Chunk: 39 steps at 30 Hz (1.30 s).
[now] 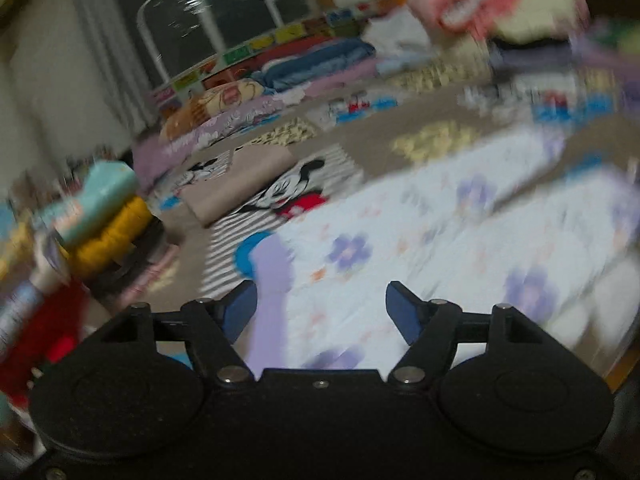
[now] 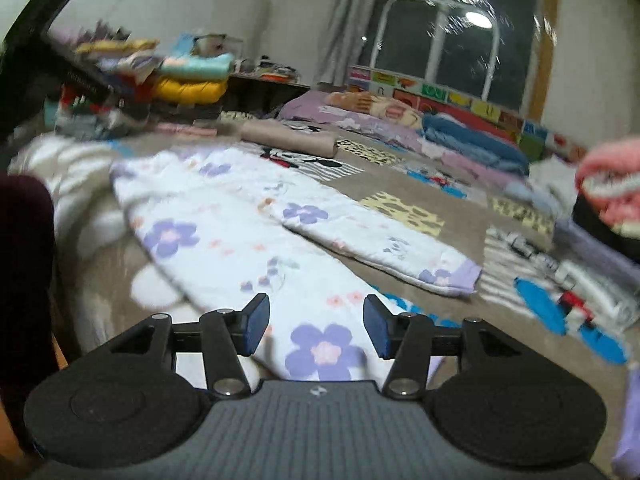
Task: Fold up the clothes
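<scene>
White trousers with purple flowers and lilac cuffs [image 2: 248, 224] lie spread flat on a patterned mat, both legs stretched out; the far leg's cuff [image 2: 460, 276] lies at the right. The same garment [image 1: 440, 232] fills the blurred left wrist view, with a lilac cuff [image 1: 272, 272] near the left finger. My left gripper [image 1: 320, 308] is open and empty, just above the cloth. My right gripper [image 2: 316, 326] is open and empty over the near leg.
A stack of folded clothes [image 2: 188, 80] stands at the far left of the mat [image 2: 400, 208], also in the left wrist view [image 1: 104, 216]. A pink pile [image 2: 612, 188] sits at the right. Pillows and bedding [image 2: 460, 136] line the back, below a window.
</scene>
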Tool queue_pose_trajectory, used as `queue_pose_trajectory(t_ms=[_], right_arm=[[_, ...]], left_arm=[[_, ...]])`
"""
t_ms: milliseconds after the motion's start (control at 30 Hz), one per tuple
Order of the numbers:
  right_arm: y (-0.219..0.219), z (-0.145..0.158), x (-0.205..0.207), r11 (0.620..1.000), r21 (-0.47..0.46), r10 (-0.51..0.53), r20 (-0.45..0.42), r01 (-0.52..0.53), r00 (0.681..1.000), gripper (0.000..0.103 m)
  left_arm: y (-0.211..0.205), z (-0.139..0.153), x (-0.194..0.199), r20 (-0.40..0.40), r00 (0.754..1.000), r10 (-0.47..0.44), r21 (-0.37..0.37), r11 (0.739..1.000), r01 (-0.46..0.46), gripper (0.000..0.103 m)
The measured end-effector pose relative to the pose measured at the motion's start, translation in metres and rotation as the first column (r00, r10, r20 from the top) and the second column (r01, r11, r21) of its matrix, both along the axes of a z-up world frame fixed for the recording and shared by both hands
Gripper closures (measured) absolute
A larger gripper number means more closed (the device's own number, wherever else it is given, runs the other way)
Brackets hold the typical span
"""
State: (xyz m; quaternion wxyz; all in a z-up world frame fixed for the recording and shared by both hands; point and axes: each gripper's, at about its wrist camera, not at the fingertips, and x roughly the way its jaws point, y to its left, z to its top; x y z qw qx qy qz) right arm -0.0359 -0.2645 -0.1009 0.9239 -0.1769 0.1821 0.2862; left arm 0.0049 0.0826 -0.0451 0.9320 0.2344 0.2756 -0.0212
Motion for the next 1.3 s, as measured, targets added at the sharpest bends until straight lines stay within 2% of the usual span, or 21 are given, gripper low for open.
queue_pose_trajectory(t_ms=[133, 333, 400, 533, 567, 667, 733, 1000, 1167, 1200, 1233, 1267, 1300], right_arm=[[0.0, -0.004, -0.009, 0.997, -0.076, -0.01, 0.012, 0.011, 1.0, 0.047], [0.002, -0.012, -0.02, 0.982, -0.187, -0.025, 0.024, 0.029, 0.999, 0.046], [0.003, -0.018, -0.018, 0.977, -0.211, -0.028, 0.009, 0.029, 1.0, 0.046], [0.004, -0.028, -0.017, 0.965, -0.257, -0.058, -0.007, 0.054, 0.998, 0.046], [0.004, -0.029, -0.016, 0.963, -0.263, -0.068, -0.005, 0.065, 0.998, 0.046], [0.0, -0.031, -0.015, 0.959, -0.271, -0.092, -0.003, 0.088, 0.996, 0.046], [0.0, -0.034, -0.015, 0.953, -0.287, -0.094, 0.003, 0.091, 0.996, 0.046], [0.004, -0.036, -0.005, 0.952, -0.293, -0.096, -0.001, 0.092, 0.995, 0.047], [0.009, -0.036, -0.002, 0.952, -0.295, -0.082, 0.025, 0.086, 0.996, 0.048], [0.009, -0.036, 0.0, 0.955, -0.288, -0.075, 0.014, 0.076, 0.997, 0.053], [0.009, -0.036, 0.002, 0.958, -0.279, -0.066, 0.0, 0.064, 0.998, 0.063], [0.009, -0.036, 0.003, 0.961, -0.271, -0.061, -0.008, 0.056, 0.998, 0.066], [0.008, -0.034, 0.003, 0.964, -0.259, -0.057, -0.007, 0.054, 0.998, 0.074]], left_arm=[[0.019, -0.021, -0.007, -0.037, 0.999, -0.029, 0.152, 0.988, 0.035, 0.031], [0.027, -0.056, -0.017, -0.118, 0.986, -0.122, 0.313, 0.937, 0.153, 0.031], [0.025, -0.066, -0.018, -0.099, 0.987, -0.126, 0.386, 0.909, 0.155, 0.031], [0.021, -0.091, -0.018, -0.076, 0.985, -0.153, 0.564, 0.809, 0.169, 0.031], [0.022, -0.095, -0.017, -0.077, 0.985, -0.154, 0.577, 0.799, 0.17, 0.032], [0.025, -0.096, -0.012, -0.087, 0.983, -0.163, 0.567, 0.803, 0.183, 0.034], [0.026, -0.097, -0.009, -0.088, 0.982, -0.17, 0.558, 0.808, 0.19, 0.04], [0.031, -0.099, 0.001, -0.099, 0.975, -0.2, 0.517, 0.827, 0.222, 0.045], [0.031, -0.097, 0.008, -0.12, 0.966, -0.228, 0.463, 0.848, 0.258, 0.063], [0.031, -0.095, 0.01, -0.125, 0.965, -0.231, 0.448, 0.855, 0.262, 0.076], [0.031, -0.094, 0.01, -0.129, 0.964, -0.233, 0.434, 0.861, 0.266, 0.084], [0.031, -0.091, 0.01, -0.12, 0.965, -0.233, 0.422, 0.868, 0.262, 0.086], [0.032, -0.087, 0.01, -0.105, 0.967, -0.231, 0.403, 0.879, 0.254, 0.088]])
